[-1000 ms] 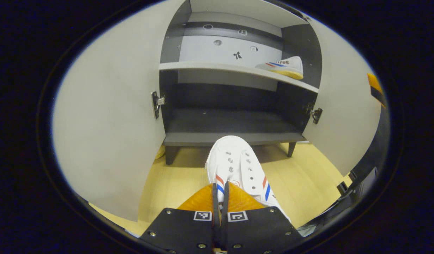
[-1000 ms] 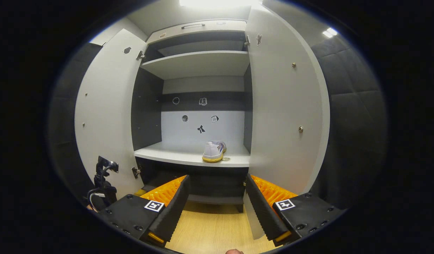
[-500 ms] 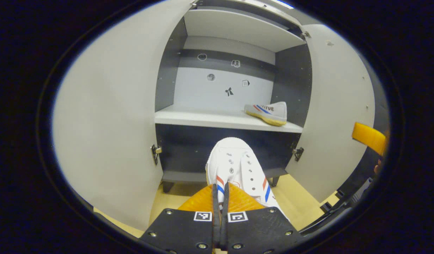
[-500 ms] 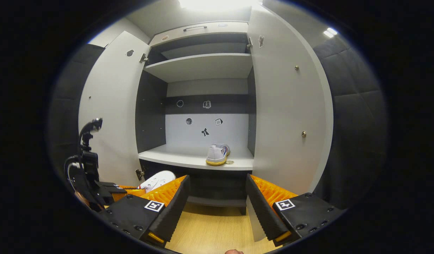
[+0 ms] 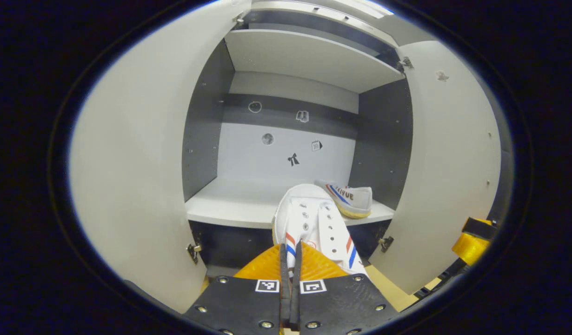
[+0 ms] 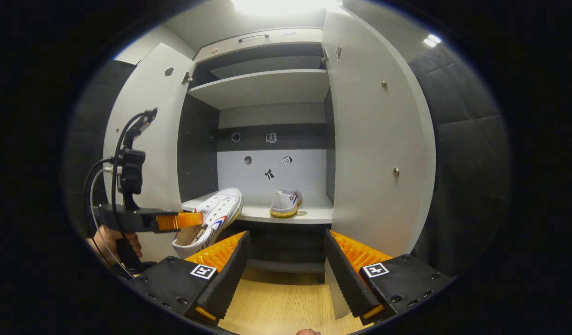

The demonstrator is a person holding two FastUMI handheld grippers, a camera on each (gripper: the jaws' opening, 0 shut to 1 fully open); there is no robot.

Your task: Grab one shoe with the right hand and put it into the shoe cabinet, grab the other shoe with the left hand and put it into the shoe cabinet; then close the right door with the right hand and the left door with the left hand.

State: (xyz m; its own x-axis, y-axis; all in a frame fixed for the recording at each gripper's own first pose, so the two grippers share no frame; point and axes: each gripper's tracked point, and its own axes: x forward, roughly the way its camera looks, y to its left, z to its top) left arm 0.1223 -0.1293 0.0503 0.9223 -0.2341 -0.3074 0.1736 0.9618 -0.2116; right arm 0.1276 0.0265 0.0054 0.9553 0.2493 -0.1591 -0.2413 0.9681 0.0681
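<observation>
Gripping the second shoe (image 5: pixel 314 223) by its heel rim, our left hand-held gripper (image 5: pixel 290 260) is pinching shut on it, carrying it toe-first toward the middle shelf (image 5: pixel 230 204). Our right hand-held gripper (image 6: pixel 286 274) is hanging wide open and empty, leaving room. Farther in, the first shoe (image 6: pixel 285 203) is sitting on that shelf, both doors open.

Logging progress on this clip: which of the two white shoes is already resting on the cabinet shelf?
The shoe by the right wall, standing free on the shelf. The other shoe is still airborne, clamped in the left gripper.
</observation>
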